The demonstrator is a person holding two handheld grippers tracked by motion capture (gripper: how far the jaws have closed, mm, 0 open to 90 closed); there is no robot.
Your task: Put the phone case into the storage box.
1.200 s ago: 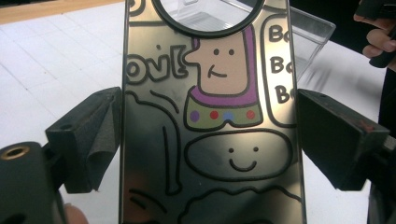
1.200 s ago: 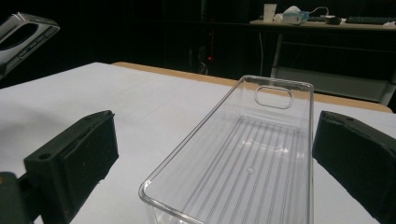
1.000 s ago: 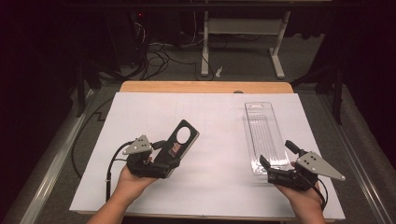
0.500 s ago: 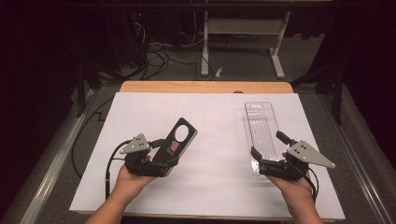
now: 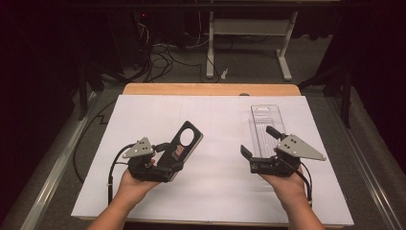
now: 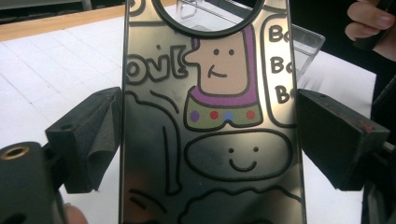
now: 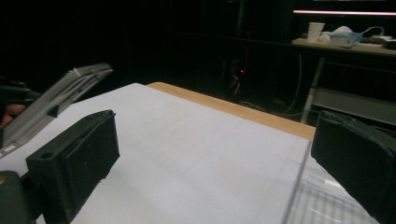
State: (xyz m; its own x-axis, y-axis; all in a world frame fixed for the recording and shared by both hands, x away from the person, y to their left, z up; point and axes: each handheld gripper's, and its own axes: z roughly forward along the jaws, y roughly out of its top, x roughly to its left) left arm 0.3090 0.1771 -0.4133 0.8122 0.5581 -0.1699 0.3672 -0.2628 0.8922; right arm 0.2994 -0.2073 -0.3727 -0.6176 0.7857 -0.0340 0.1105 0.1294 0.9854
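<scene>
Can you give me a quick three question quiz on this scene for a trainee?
1. True or false: the left tool grips the phone case.
2. The clear plastic tray lies: A) on the person's left, B) on the person's right, C) on the floor.
3. Fill in: the right tool's jaws stand ____.

Key: 1 true; 2 B; 3 open, holding nothing.
</scene>
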